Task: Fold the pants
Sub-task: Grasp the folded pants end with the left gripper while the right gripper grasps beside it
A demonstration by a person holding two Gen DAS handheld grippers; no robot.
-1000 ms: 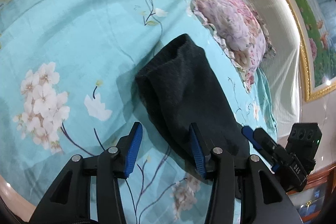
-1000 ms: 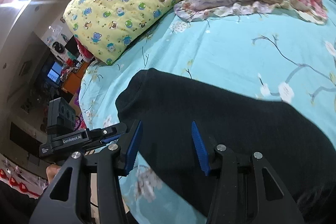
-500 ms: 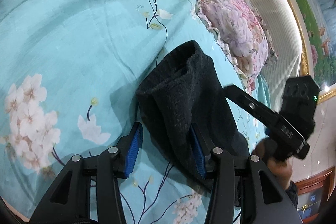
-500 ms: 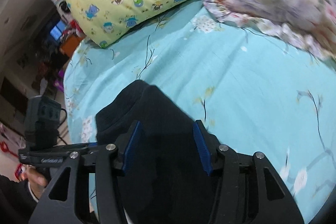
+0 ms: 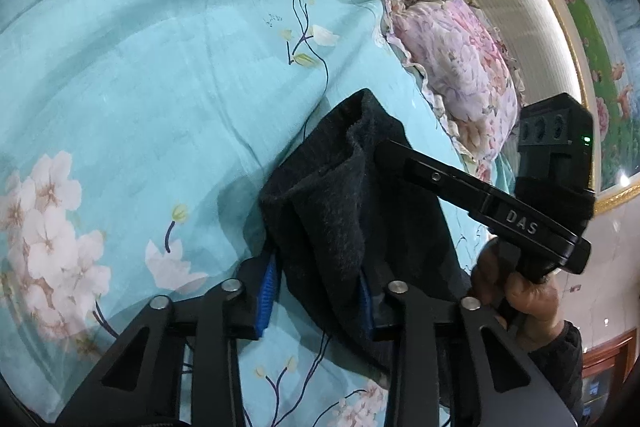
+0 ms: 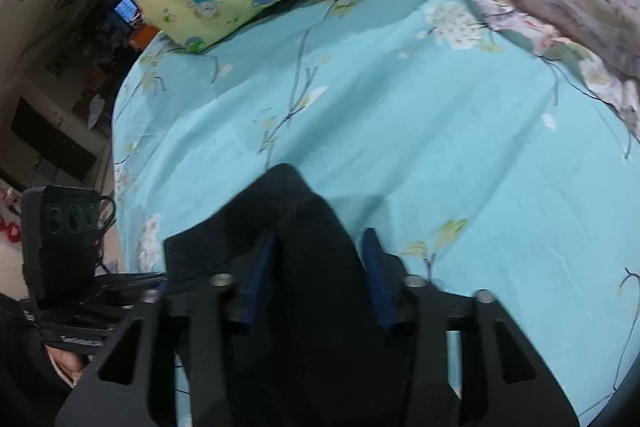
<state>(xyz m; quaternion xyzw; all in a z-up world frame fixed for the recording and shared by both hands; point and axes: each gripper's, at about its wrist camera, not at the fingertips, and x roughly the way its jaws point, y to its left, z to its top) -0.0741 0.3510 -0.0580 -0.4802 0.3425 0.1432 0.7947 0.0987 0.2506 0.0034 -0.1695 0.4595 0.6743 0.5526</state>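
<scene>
Dark pants (image 5: 332, 211) bunched on the bed (image 5: 140, 67), cloth sitting btwn spread fingers of both left hand-held gripper (image 5: 316, 291) & right hand-held gripper (image 6: 320, 279), neither clamped yet; risk: pinching one layer only, fold slumps crooked.

My left gripper (image 5: 316, 291) and right gripper (image 6: 318, 281) both have fingers parted, dark cloth between them; my right hand (image 5: 520, 297) grips its handle.
</scene>
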